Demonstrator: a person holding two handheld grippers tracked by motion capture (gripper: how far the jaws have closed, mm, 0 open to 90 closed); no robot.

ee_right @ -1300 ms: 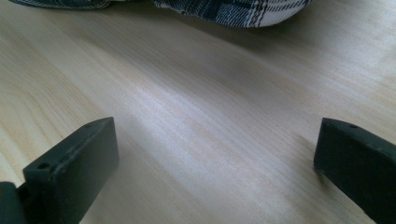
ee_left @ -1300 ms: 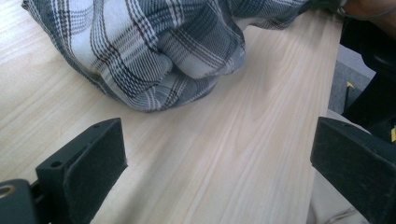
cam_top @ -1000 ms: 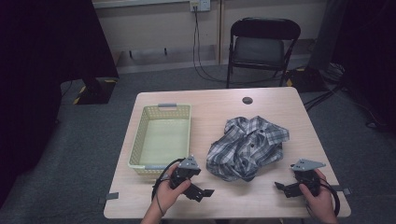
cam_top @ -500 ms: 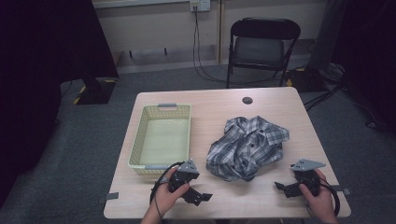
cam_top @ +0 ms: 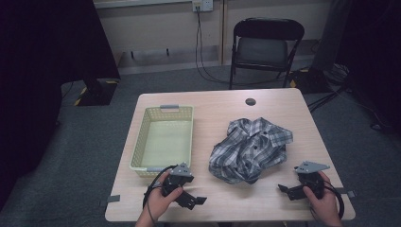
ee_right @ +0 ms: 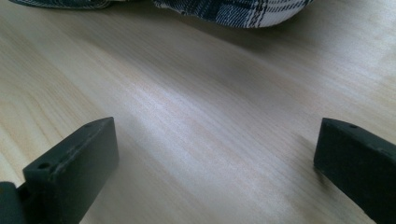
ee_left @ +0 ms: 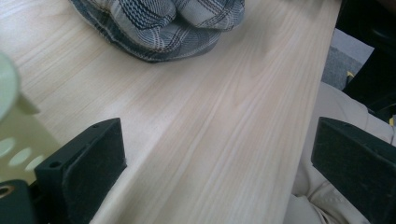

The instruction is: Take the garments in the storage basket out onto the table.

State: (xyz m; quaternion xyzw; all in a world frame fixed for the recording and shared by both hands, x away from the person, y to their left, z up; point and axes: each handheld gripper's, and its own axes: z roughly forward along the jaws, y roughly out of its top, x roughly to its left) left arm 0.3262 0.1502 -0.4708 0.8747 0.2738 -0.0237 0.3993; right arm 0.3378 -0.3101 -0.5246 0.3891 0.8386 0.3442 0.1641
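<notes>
**On the table: an empty-looking basket, a crumpled shirt, both grippers spread**

At the left half of the wooden table (cam_top: 222, 101) sits your pale yellow mesh basket (cam_top: 164, 138), a long rectangle with a grey handle at its far rim and another at its near rim. From the high view its floor looks bare; nothing lies inside it. Just beside its near end, your left hand (cam_top: 158, 201) holds the left gripper (cam_top: 191, 200) low over the table's near edge. Its jaws stand wide apart with nothing between them, as the left gripper view shows: only bare wood grain lies between the two black pads, a corner of the basket sits at that view's left edge, and beige cloth shows past the table's edge at its right.

Right of the basket, apart from it, a plaid shirt (cam_top: 250, 150) in blue, grey and white lies crumpled in a heap on the tabletop, outside any container. A small dark round disc (cam_top: 250, 101) sits near the table's far edge.

Farther right, your right hand (cam_top: 323, 201) holds the right gripper (cam_top: 285, 191) near the front right corner. Its jaws are likewise spread wide and hold nothing; the right gripper view shows bare tabletop between them and the shirt's edge well ahead.

Beyond the table stands a black folding chair (cam_top: 267, 47).
</notes>
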